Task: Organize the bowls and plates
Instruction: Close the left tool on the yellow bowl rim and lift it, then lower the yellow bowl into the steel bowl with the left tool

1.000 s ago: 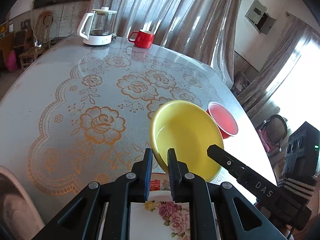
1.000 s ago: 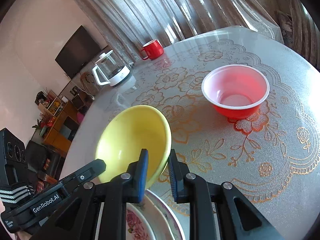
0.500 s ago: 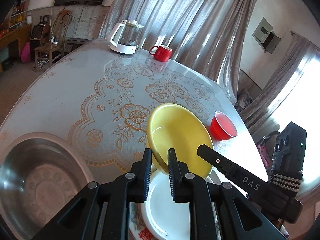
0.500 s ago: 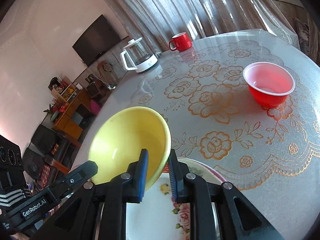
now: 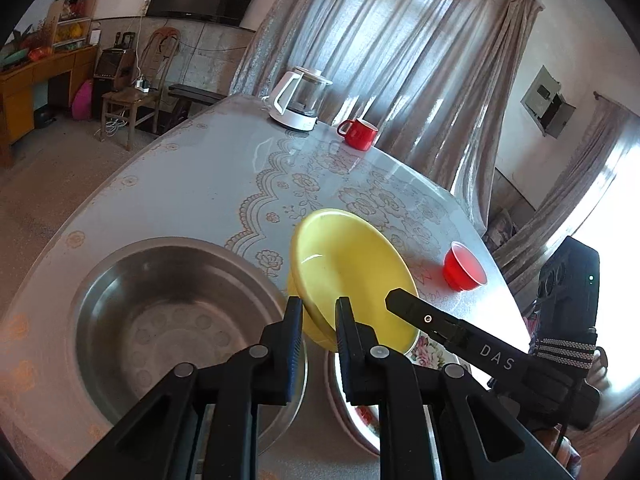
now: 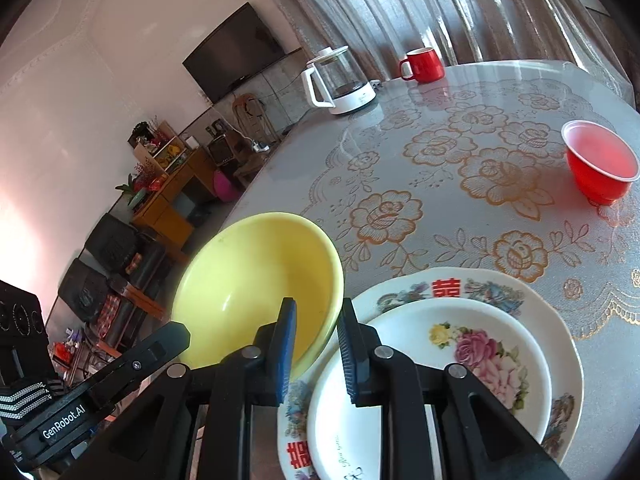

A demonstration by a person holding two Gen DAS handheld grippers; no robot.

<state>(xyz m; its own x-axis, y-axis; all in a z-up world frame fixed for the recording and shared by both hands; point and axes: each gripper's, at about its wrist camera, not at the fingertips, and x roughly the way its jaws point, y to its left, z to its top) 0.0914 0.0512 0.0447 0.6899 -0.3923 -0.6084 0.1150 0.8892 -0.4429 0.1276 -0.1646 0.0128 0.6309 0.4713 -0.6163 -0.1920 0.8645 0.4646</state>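
A yellow bowl (image 5: pixel 352 276) hangs tilted above the table, gripped from both sides. My left gripper (image 5: pixel 318 320) is shut on its near rim. My right gripper (image 6: pixel 318 328) is shut on the opposite rim of the yellow bowl (image 6: pixel 256 284). In the left wrist view the bowl sits over the gap between a steel basin (image 5: pixel 100 280) and a stack of plates (image 5: pixel 360 412). The right wrist view shows a small white rose plate (image 6: pixel 400 364) resting on a larger floral plate (image 6: pixel 500 284), just right of the bowl.
A red plastic bowl (image 6: pixel 600 168) stands on the lace-patterned table (image 6: pixel 460 200) further out. A white glass kettle (image 5: pixel 300 100) and a red mug (image 5: pixel 360 134) are at the far edge by the curtains. The table's left edge drops to the floor.
Both grippers have carried the yellow bowl back and left across the table. The plates came under it, and the steel basin has come into view beside it. The red bowl lies further off.
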